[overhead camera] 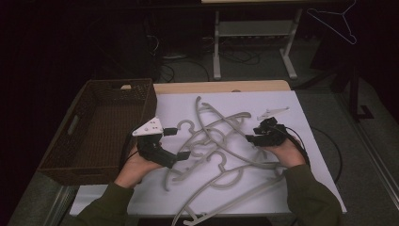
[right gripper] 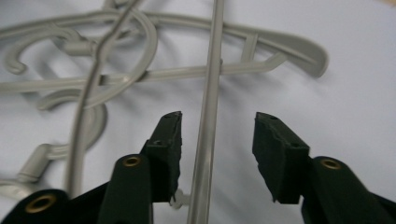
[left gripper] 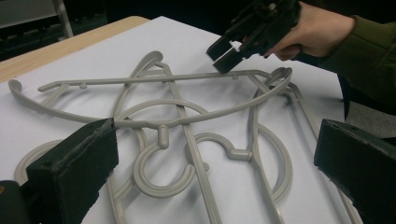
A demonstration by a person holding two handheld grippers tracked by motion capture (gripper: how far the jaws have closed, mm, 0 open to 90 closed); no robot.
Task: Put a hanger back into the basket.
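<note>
Nearest the lens in the high view, low in the frame, two olive sleeves come up from the bottom edge. Left of centre the left gripper (overhead camera: 176, 143), carrying its grey three-cornered plate, has its jaws spread wide over the near edge of the tangle of grey hangers (overhead camera: 219, 143), which sprawls across the middle of the white sheet (overhead camera: 310, 174). Right of centre the right gripper (overhead camera: 251, 136) dips onto the far side of that heap. A brown wicker basket (overhead camera: 77, 162) fills the left, just beside the sheet, and a small pale clip (overhead camera: 273, 112) lies above the right gripper. Over to the left gripper view: its two black jaws stand far apart in the lower corners, nothing between them but hangers (left gripper: 187, 135) lying on the sheet below, and in the upper right the right gripper (left gripper: 223, 56) noses down at a hanger's bar. Now the right gripper view: the right gripper (right gripper: 217, 140) has its jaws part-way in, straddling one thin hanger rod (right gripper: 208, 107) that runs up the frame's middle; the pads stand clear of it on both sides, not clamped.
</note>
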